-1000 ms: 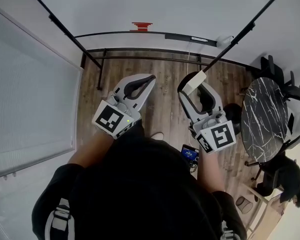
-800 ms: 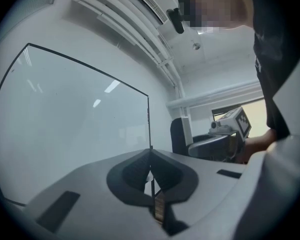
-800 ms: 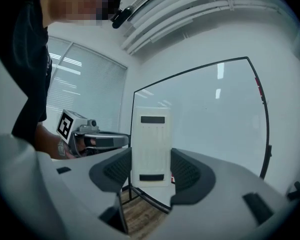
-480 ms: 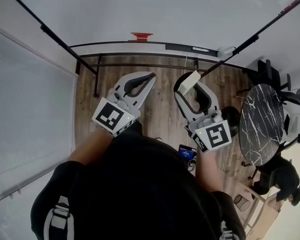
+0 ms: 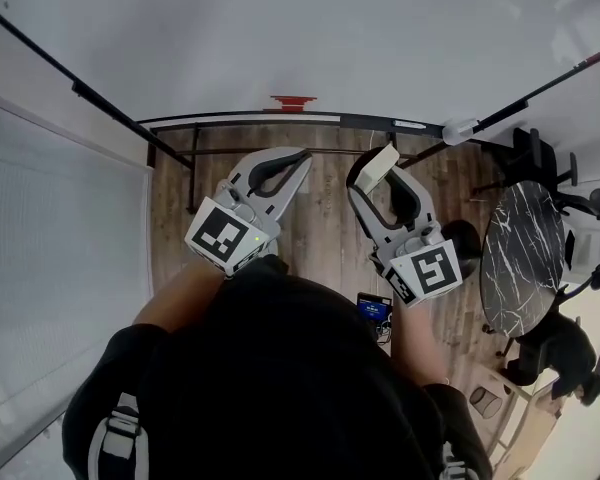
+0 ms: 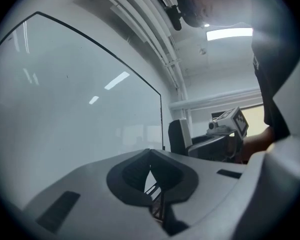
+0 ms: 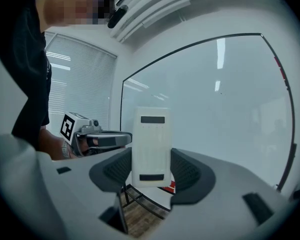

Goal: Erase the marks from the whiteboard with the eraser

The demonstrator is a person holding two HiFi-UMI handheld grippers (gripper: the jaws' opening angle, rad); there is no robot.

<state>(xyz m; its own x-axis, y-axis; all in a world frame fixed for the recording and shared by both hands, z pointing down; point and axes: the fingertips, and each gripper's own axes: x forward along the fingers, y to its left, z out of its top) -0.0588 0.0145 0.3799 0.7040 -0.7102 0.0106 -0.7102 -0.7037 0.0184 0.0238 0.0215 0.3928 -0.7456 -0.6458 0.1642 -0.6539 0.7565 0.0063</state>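
Observation:
The whiteboard (image 5: 310,38) fills the top of the head view, its black-framed lower edge above the wood floor; no marks show on it. My right gripper (image 5: 378,170) is shut on the white eraser (image 5: 382,163), held upright a short way in front of the board. In the right gripper view the eraser (image 7: 151,146) stands between the pads with the whiteboard (image 7: 220,109) behind it. My left gripper (image 5: 298,156) is shut on nothing, level with the right one. In the left gripper view its jaws (image 6: 150,165) meet before the whiteboard (image 6: 75,114).
A red object (image 5: 292,102) sits on the board's tray. A black marble round table (image 5: 520,258) and chairs stand at the right. Window blinds (image 5: 50,238) line the left. The board's black stand rails (image 5: 280,126) cross the wood floor (image 5: 330,228).
The head view has tilted up, so the board fills more of the picture. Both grippers have kept their places and the eraser stays held.

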